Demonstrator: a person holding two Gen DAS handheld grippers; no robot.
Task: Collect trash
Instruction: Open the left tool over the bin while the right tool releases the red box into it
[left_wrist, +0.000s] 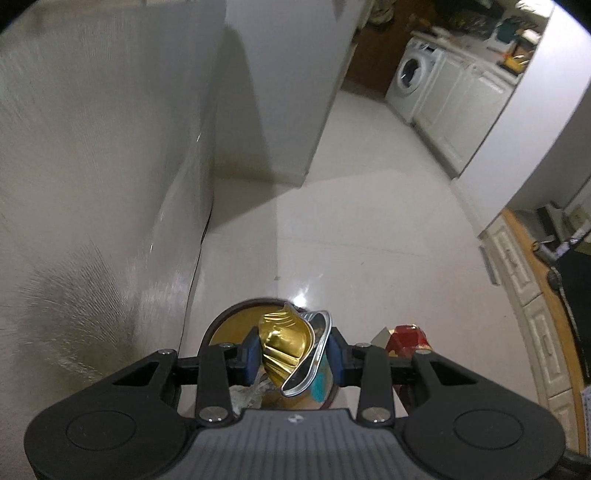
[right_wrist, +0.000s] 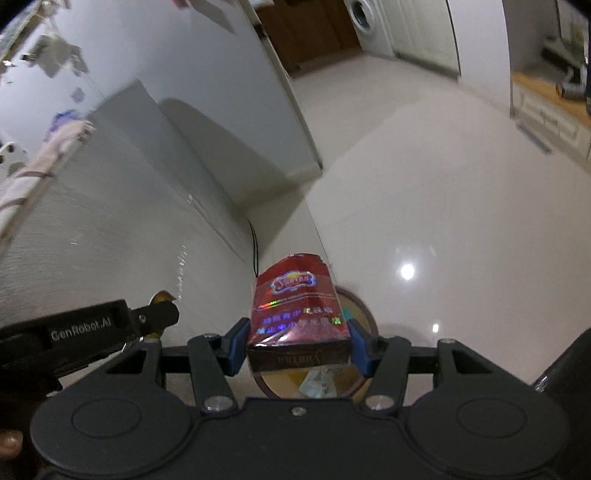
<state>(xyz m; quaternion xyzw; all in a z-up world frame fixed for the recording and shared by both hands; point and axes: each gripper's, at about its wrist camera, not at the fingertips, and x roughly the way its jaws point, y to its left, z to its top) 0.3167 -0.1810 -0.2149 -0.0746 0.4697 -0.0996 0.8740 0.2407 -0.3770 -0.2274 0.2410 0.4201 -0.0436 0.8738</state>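
My left gripper (left_wrist: 293, 352) is shut on a crushed metal can (left_wrist: 291, 350), gold inside with a silver rim, held over a round brown trash bin (left_wrist: 225, 321) on the floor. My right gripper (right_wrist: 297, 341) is shut on a red cigarette pack (right_wrist: 297, 317) and holds it above the same bin (right_wrist: 364, 314), which holds several scraps. The red pack also shows in the left wrist view (left_wrist: 408, 339), to the right of the can. The left gripper's body (right_wrist: 88, 330) shows at the left of the right wrist view.
A tall grey appliance wall (left_wrist: 92, 184) stands close on the left. Glossy white floor tiles (left_wrist: 369, 229) stretch ahead toward a washing machine (left_wrist: 410, 81) and white cabinets (left_wrist: 465, 107). A wooden-topped cabinet (left_wrist: 532, 295) is on the right.
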